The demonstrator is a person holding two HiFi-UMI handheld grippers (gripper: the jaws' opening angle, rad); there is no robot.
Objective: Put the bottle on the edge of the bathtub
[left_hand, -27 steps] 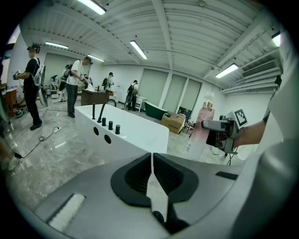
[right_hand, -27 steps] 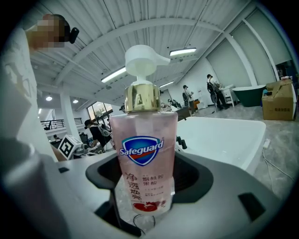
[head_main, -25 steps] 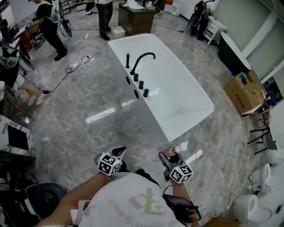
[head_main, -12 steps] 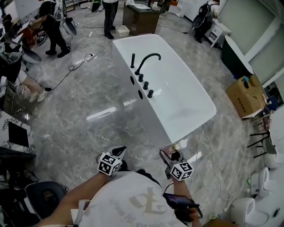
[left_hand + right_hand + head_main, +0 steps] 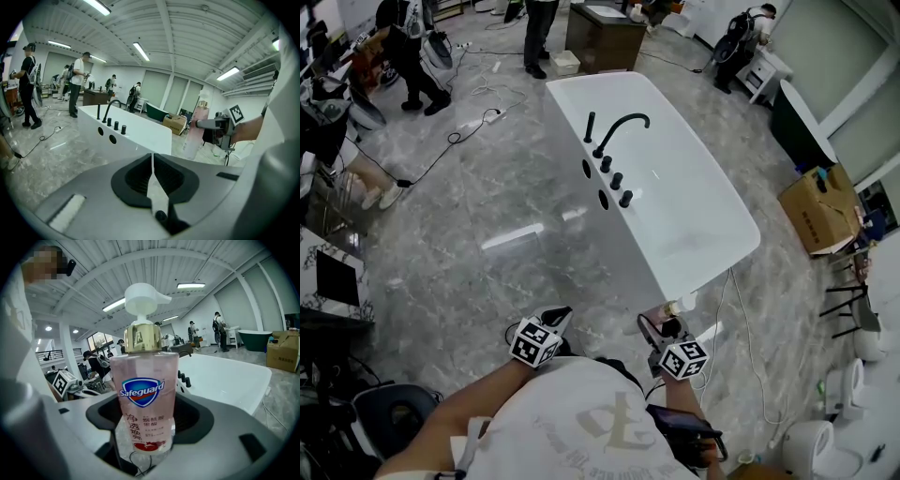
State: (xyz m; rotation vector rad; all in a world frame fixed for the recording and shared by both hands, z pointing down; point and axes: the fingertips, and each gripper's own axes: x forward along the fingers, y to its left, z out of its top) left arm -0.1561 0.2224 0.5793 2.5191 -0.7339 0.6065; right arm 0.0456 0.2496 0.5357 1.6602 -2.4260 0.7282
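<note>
Bottle (image 5: 147, 394), pink and see-through with a gold collar and a white pump head, stands upright between the jaws of the right gripper (image 5: 145, 430), which are clamped on its lower body. A blue Safeguard label faces the camera.

In the head view the person stands at 6 o'clock, a gripper in each hand. The right gripper (image 5: 664, 326) sits at about 5 o'clock, and the bottle's pump (image 5: 680, 305) shows just beyond it, near the closest corner of the white bathtub (image 5: 630, 236). The bottle is not on the rim. Seen from the left gripper view, the bottle (image 5: 194, 133) hangs in the air at 3 o'clock of the tub (image 5: 140, 136), apart from it.

The left gripper (image 5: 553, 321) is held at about 7 o'clock in the head view. Its jaws are pressed together with only a thin slit between them and nothing in their grasp (image 5: 152, 166).

The bathtub stretches from the centre towards 12 o'clock. A black curved faucet (image 5: 619, 129) and a row of black knobs (image 5: 612, 178) stand along its 9 o'clock rim. A cardboard box (image 5: 817, 208) rests on the grey marble floor (image 5: 487, 234) at 3 o'clock, and a white cable (image 5: 742, 323) trails from the tub's near end towards 5 o'clock.
</note>
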